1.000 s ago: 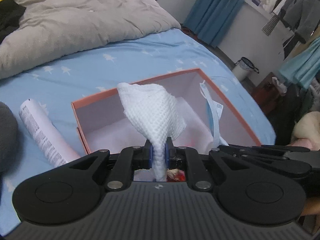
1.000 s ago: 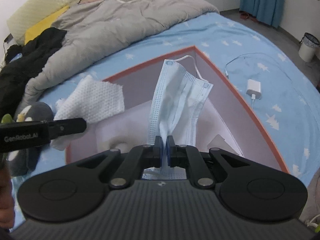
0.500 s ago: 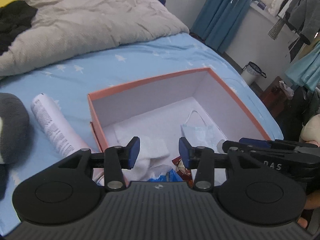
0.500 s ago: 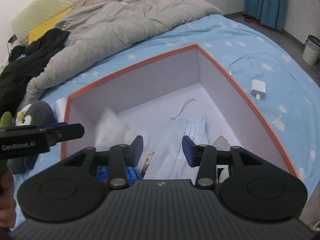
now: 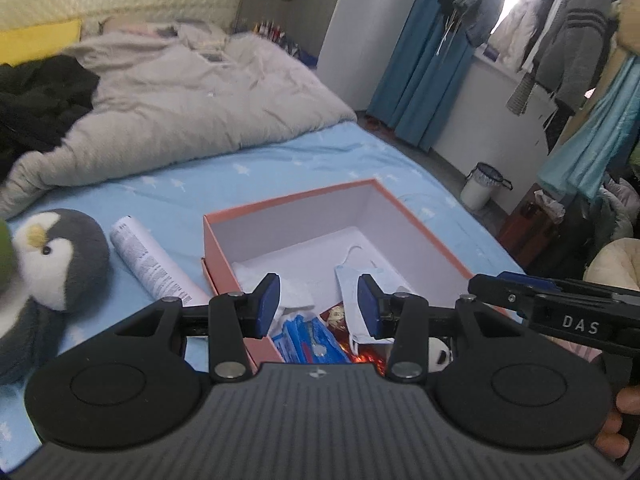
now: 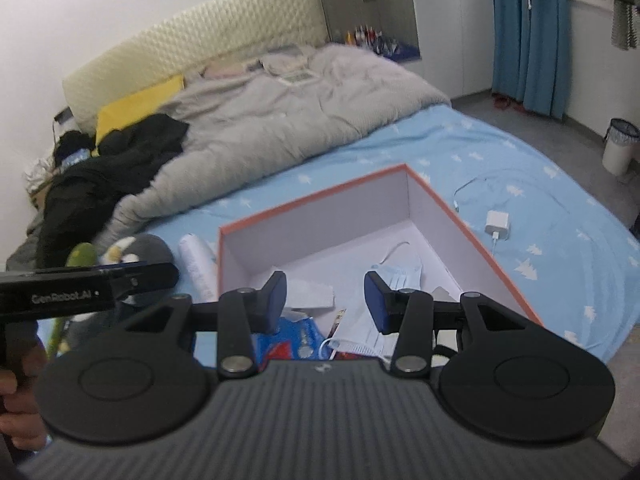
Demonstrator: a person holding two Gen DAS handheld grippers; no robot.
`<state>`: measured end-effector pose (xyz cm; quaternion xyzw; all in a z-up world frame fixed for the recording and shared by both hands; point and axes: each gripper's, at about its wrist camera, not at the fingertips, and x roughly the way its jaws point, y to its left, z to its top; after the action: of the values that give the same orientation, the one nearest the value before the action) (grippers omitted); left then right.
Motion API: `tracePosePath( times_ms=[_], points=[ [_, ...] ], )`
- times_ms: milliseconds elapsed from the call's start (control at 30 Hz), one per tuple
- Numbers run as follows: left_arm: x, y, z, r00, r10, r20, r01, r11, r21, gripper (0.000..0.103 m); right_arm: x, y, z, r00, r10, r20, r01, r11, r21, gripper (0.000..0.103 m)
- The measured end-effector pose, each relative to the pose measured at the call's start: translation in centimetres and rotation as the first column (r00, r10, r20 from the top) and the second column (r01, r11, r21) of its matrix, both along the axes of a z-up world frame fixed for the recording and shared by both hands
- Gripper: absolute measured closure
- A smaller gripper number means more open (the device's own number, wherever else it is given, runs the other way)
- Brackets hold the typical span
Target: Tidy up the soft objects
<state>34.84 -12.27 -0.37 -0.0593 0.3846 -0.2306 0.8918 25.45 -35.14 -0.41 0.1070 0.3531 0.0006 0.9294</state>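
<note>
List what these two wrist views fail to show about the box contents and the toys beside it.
- Near end of the orange box: hidden in both views by the gripper bodies.
- Blue packet and red wrapper: print too small to read, partly covered by the left gripper.
- Small panda toy: only a sliver shows in the left view.
- Penguin plush: mostly blocked in the right view by the other gripper.
- Green object: blurred, unidentifiable.

I see a matt cardboard box [image 5: 420,222], pleated nonwoven face mask [image 6: 402,274], fuzzy plush penguin [image 5: 56,248], soft cotton sheet [image 5: 280,172].
</note>
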Motion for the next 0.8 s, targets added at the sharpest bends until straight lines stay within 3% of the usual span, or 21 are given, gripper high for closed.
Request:
tracePosePath(
  times_ms=[467, 700, 800],
  points=[
    [-12.7, 3.0, 6.8, 0.995, 0.002, 0.095, 0.004, 0.998, -0.055, 0.054, -11.7, 2.0, 5.4, 0.994, 0.029, 0.105, -0.03, 1.0, 0.009, 0.057],
    [-17.7, 3.1, 8.2, 0.992, -0.009, 0.124, 0.015, 0.999, -0.046, 0.054, -15.5, 2.6, 6.1, 0.992, 0.02, 0.125, -0.021, 1.0, 0.008, 0.057],
    [-19.2, 2.9, 8.3, 0.992, -0.014, 0.128, 0.019, 0.999, -0.033, 0.054, -16.9, 3.2, 6.4, 0.99, 0.007, 0.14, -0.001, 0.999, -0.039, 0.057]
  ],
)
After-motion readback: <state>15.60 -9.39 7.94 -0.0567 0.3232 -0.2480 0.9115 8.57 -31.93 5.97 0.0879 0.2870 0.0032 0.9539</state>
